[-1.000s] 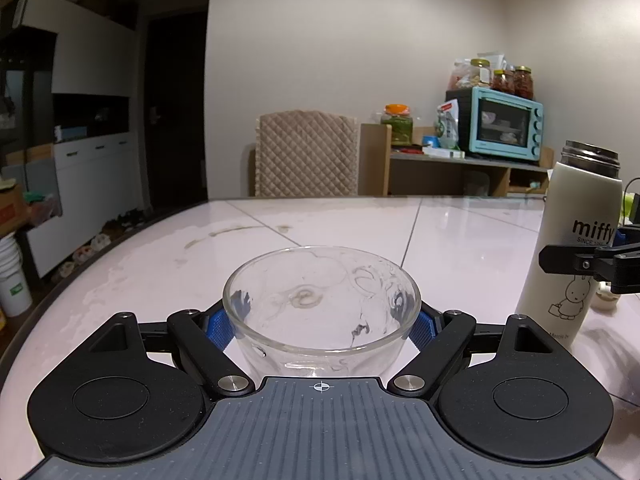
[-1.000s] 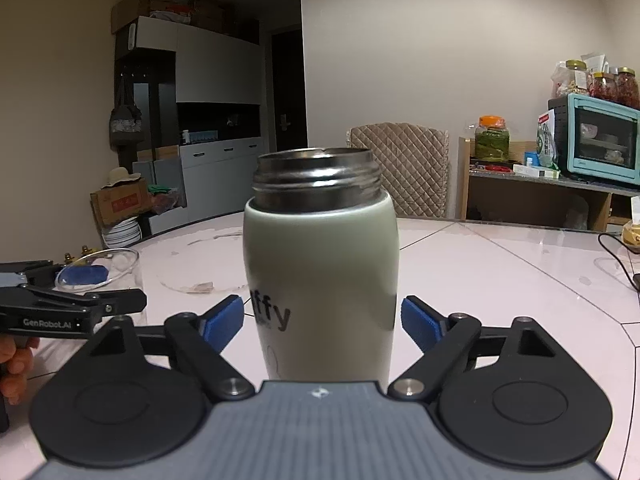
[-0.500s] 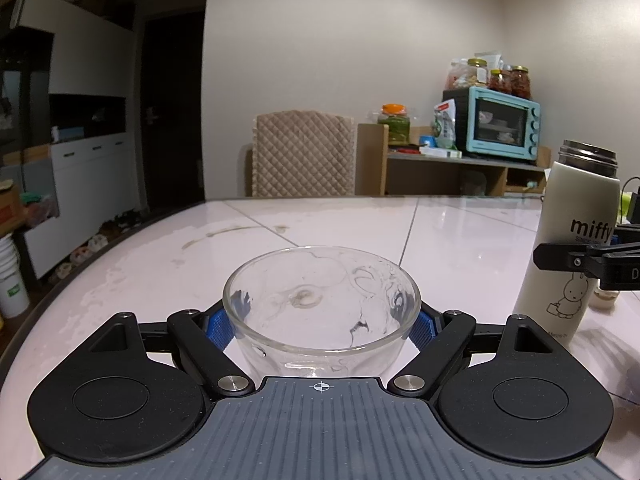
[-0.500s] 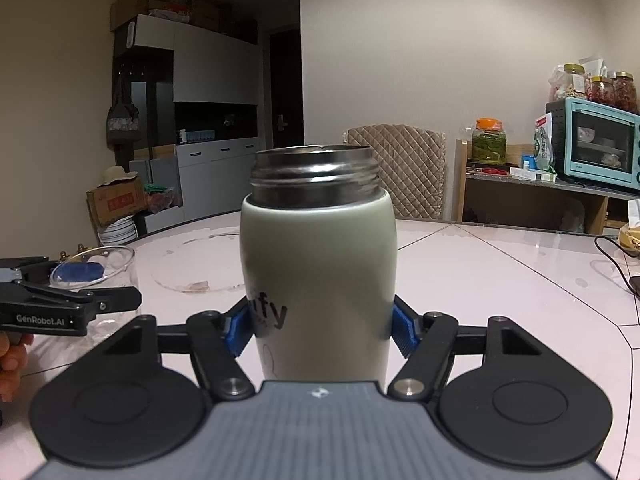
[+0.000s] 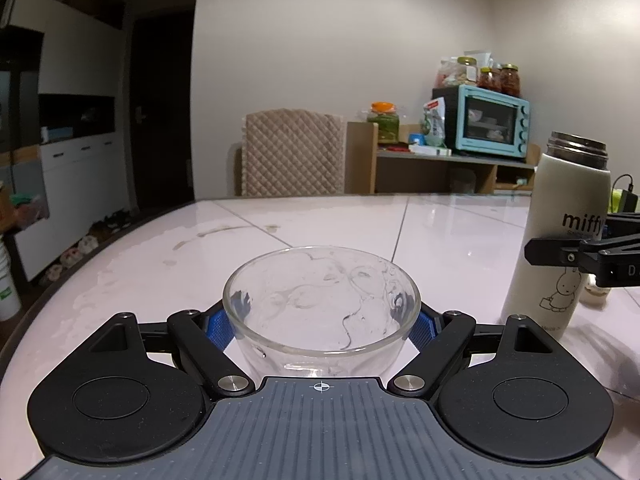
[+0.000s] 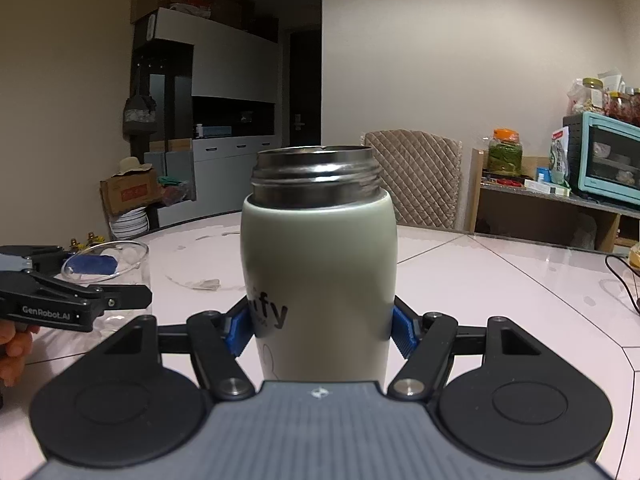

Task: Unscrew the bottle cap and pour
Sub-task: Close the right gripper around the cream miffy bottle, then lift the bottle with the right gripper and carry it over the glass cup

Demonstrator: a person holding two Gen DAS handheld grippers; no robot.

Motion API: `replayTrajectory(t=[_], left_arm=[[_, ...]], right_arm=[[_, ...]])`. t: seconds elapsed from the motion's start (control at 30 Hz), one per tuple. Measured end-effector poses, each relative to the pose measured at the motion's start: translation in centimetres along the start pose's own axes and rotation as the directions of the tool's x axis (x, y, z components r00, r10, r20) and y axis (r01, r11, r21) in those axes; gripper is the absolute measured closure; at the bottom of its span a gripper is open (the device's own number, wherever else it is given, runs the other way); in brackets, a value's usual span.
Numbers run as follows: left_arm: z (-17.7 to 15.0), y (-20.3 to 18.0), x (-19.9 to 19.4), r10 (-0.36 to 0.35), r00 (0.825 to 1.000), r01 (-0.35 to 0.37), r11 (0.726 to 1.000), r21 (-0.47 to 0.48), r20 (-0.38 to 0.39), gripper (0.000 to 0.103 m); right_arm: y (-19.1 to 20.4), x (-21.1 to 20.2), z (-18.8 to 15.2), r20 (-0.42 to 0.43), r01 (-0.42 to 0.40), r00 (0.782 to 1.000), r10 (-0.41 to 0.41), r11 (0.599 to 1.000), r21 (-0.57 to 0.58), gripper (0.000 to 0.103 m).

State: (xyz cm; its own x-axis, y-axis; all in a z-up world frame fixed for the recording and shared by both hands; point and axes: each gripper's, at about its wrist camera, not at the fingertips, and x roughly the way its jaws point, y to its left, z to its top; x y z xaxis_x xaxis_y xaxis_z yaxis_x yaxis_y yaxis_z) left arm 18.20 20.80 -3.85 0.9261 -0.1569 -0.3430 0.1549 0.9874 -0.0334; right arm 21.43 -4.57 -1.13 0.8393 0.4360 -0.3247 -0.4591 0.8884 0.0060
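The left gripper (image 5: 322, 322) is clamped on a clear glass bowl (image 5: 322, 304), its blue pads (image 5: 218, 328) pressed to both sides of the wall. The bowl looks to rest on the pale table (image 5: 280, 232), though its base is hidden behind the gripper body, so contact is uncertain. From the right wrist view this gripper and bowl sit at the far left, with part of a hand (image 6: 14, 350) behind them.

To the left of the bowl the table's dark curved edge (image 5: 60, 280) runs close by, with floor beyond it. Ahead of the bowl the tabletop lies bare up to a quilted chair back (image 5: 290, 152).

Further right stands the bottle (image 6: 320, 280), upright, cream-bodied, its steel threaded neck uncapped. The right gripper (image 6: 320, 332) is closed on the lower body; its blue pads (image 6: 402, 334) press both flanks. The bottle is beside the bowl, with a gap of bare table between them.

Right of the bottle the table stretches open, with a black cable (image 6: 624, 280) near its right edge. A teal oven (image 6: 604, 160) sits on a shelf past the table.
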Motion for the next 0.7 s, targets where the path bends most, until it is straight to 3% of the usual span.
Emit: replayTrajectory(t=[0.17,0.43,0.7], left_arm=[[0.3,-0.6,-0.3,-0.033,0.999,0.033,0.999,0.033,0.017,0.016],[0.4,-1.7,-0.7,-0.184,0.983,0.182,0.979,0.093,0.011,0.016],[-0.2,-2.9,-0.1,-0.246,0.969,0.246,0.960,0.131,-0.019,0.016]], right_arm=[[0.1,0.0,0.2,0.003,-0.010,1.000,0.010,1.000,-0.018,0.033],[0.5,-0.5,0.4,0.009,-0.035,0.999,0.036,0.995,-0.089,0.033],[1.3,-1.2,0.1,-0.002,-0.048,0.999,0.049,0.982,-0.183,0.033]])
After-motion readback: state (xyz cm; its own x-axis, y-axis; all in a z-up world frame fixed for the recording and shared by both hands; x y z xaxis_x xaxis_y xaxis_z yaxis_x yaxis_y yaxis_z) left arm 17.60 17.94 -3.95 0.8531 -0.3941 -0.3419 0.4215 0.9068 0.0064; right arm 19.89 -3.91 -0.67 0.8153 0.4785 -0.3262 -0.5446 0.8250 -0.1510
